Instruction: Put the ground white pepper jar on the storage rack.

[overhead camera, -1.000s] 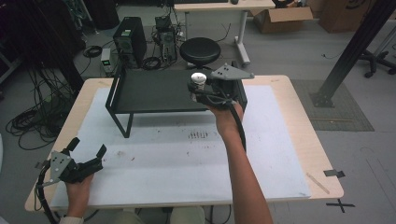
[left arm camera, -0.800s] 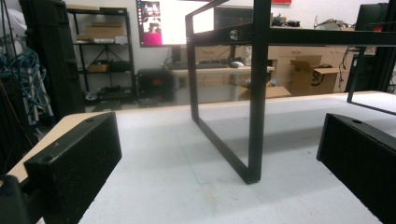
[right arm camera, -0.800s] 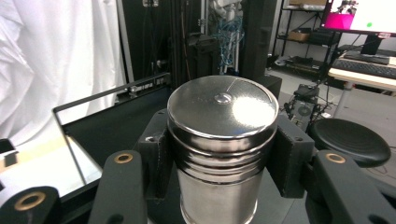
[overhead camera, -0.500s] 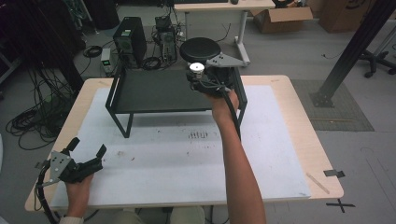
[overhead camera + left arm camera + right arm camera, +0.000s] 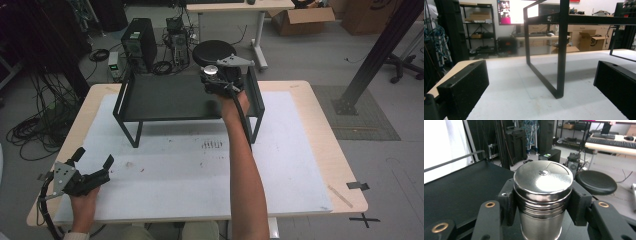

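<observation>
A shiny metal canister (image 5: 543,192) with a flat lid stands upright between the jaws of my right gripper (image 5: 541,195), which is shut on it. In the high view the canister (image 5: 212,70) is held over the right end of the black shelf (image 5: 170,97), near its back rail. My left gripper (image 5: 92,162) rests open near the table's front left corner with nothing between its fingers (image 5: 465,86). The shelf's leg (image 5: 560,60) stands ahead of it in the left gripper view.
A white mat (image 5: 200,170) covers most of the wooden table (image 5: 345,165). Beyond the table's far edge stand a black round stool (image 5: 212,50), computer towers (image 5: 139,42) and cables on the floor. A black post (image 5: 380,50) rises at the right.
My right gripper has carried the canister farther back and a little left over the shelf. The left gripper has stayed in place.
</observation>
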`<state>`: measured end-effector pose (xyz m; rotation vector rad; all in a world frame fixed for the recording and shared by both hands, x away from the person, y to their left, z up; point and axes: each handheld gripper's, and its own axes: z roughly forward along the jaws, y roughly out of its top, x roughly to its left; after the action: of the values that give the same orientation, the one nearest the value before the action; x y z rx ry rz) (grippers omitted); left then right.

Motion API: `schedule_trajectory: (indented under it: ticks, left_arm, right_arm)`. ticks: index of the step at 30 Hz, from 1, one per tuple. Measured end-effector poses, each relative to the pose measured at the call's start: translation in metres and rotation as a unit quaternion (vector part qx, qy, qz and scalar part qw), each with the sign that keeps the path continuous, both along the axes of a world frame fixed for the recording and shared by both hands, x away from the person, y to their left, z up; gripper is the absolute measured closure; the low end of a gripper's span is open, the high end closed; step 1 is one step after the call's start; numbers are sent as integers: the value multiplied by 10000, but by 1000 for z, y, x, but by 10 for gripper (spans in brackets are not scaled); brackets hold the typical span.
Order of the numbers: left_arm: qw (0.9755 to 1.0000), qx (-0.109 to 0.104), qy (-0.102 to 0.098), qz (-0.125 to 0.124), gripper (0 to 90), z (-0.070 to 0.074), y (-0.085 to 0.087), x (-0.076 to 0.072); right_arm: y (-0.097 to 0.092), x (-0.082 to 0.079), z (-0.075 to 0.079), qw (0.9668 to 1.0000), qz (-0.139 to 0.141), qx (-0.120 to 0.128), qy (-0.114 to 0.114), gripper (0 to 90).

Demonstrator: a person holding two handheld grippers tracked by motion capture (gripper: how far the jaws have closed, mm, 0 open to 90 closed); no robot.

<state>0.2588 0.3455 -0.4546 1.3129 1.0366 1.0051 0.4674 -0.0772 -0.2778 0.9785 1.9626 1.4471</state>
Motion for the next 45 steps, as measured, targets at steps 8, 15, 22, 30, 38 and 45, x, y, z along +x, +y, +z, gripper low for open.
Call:
schedule_trajectory:
  ticks: [8, 15, 22, 30, 38, 45]
  left_arm:
    - [10000, -20, 1, 4, 2, 0, 0, 0]
    - [10000, -35, -7, 3, 2, 0, 1, 0]
    - [10000, -53, -20, 2, 2, 0, 1, 0]
    - [10000, -53, -24, 0, 2, 0, 1, 0]
    - [10000, -59, -27, 0, 2, 0, 1, 0]
    - [10000, -44, -18, -1, 3, 0, 1, 0]
  right_arm:
    - [4, 11, -12, 9996, -100, -10, 257, 489]
    - [4, 14, -18, 9992, -104, 3, 387, 488]
    - [6, 14, -23, 9987, -111, 23, 500, 487]
    - [7, 14, -25, 9985, -77, 78, 537, 477]
    - [4, 12, -21, 9984, -150, 276, 463, 363]
    - [-2, 9, -18, 9975, -267, 415, 506, 194]
